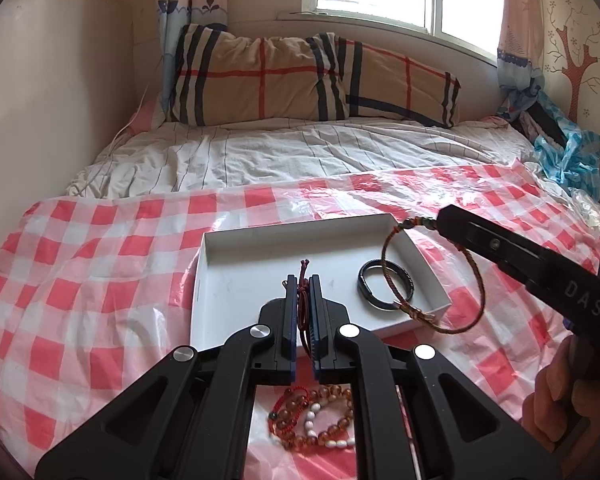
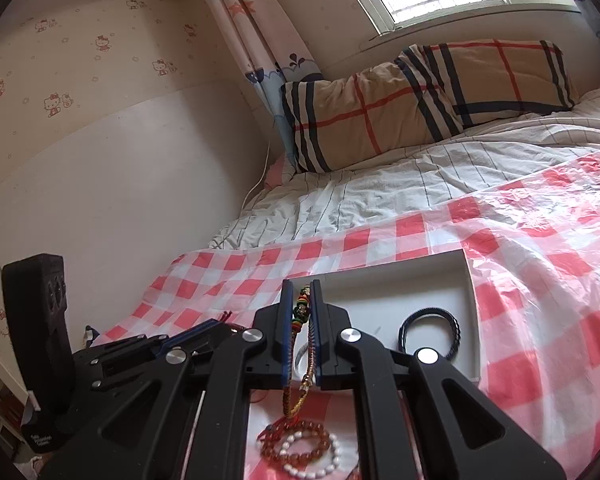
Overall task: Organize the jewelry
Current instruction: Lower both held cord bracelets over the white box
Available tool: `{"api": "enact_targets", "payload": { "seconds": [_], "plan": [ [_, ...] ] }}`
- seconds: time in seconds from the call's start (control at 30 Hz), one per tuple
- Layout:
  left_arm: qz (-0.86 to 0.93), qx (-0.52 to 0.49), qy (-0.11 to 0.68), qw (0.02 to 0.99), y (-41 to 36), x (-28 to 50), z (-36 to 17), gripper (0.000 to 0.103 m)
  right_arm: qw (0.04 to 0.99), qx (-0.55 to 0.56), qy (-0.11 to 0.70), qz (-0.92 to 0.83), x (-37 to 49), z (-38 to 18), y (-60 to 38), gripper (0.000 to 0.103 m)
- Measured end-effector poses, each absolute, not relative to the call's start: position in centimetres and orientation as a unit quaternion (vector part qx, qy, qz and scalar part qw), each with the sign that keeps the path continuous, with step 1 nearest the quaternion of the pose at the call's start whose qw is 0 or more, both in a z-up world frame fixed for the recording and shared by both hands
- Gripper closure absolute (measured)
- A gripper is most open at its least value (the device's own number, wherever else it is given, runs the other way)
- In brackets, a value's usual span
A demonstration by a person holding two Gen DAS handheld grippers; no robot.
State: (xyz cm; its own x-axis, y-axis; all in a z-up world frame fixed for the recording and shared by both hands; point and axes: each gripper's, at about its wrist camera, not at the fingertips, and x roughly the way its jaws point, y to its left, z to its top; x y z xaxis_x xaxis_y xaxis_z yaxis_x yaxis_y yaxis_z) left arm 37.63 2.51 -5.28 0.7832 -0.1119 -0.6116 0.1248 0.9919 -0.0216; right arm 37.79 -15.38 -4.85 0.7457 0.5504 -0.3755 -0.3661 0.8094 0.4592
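Observation:
A white shallow tray [image 1: 260, 272] lies on the red-and-white checked plastic sheet [image 1: 100, 280], with a black bracelet [image 1: 384, 286] inside at its right. My left gripper [image 1: 303, 278] hovers over the tray's near edge, shut on a dark red cord bracelet [image 1: 302, 304]. My right gripper [image 1: 444, 218] comes in from the right, shut on a brown and gold braided bracelet [image 1: 432, 276] that hangs over the tray's right corner. In the right wrist view the right gripper [image 2: 302, 284] pinches the braid's multicoloured knot [image 2: 300, 308]. Beaded bracelets [image 1: 312, 420] lie under the grippers.
Two plaid pillows [image 1: 300, 80] and a striped white sheet [image 1: 280, 152] fill the far half of the bed. A white headboard [image 1: 52, 100] stands at the left, a blue plastic bag [image 1: 564, 148] at the far right. A hand [image 1: 552, 400] holds the right gripper.

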Motion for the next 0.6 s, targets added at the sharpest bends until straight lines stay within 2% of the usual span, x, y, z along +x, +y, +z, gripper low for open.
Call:
{"api": "enact_targets", "payload": {
  "seconds": [0.13, 0.17, 0.2, 0.23, 0.33, 0.43, 0.5, 0.57, 0.6],
  "plan": [
    [-0.057, 0.011, 0.321, 0.945, 2.2, 39.9, -5.9, 0.098, 0.914, 0.189, 0.257, 0.251, 40.6, -6.0, -14.8, 0.092],
    [-0.051, 0.01, 0.319, 0.946, 2.2, 40.8, -6.2, 0.098, 0.916, 0.184, 0.267, 0.236, 41.5, -6.6, -14.7, 0.074],
    [-0.043, 0.01, 0.323, 0.945, 2.1, 41.7, -6.6, 0.097, 0.92, 0.174, 0.282, 0.207, 42.6, -7.4, -14.7, 0.064],
    [-0.036, 0.008, 0.334, 0.942, 2.1, 42.8, -7.3, 0.097, 0.924, 0.168, 0.291, 0.182, 43.2, -7.9, -14.9, 0.059],
    [-0.024, -0.025, 0.379, 0.925, 3.0, 44.9, -10.0, 0.097, 0.926, 0.164, 0.3, 0.158, 43.0, -8.8, -16.2, 0.059],
    [-0.016, -0.014, 0.394, 0.919, 3.6, 44.6, -11.1, 0.093, 0.933, 0.136, 0.301, 0.144, 41.7, -8.8, -17.0, 0.057],
    [-0.008, -0.013, 0.392, 0.92, 3.9, 43.8, -11.1, 0.077, 0.93, 0.142, 0.31, 0.138, 41.2, -8.7, -17.5, 0.054],
    [0.002, -0.012, 0.39, 0.921, 4.4, 42.9, -11.0, 0.064, 0.932, 0.13, 0.31, 0.134, 40.2, -8.3, -17.4, 0.046],
    [0.007, -0.009, 0.389, 0.921, 4.5, 42.4, -10.8, 0.062, 0.934, 0.121, 0.309, 0.132, 39.4, -8.2, -17.3, 0.043]
  ]
}}
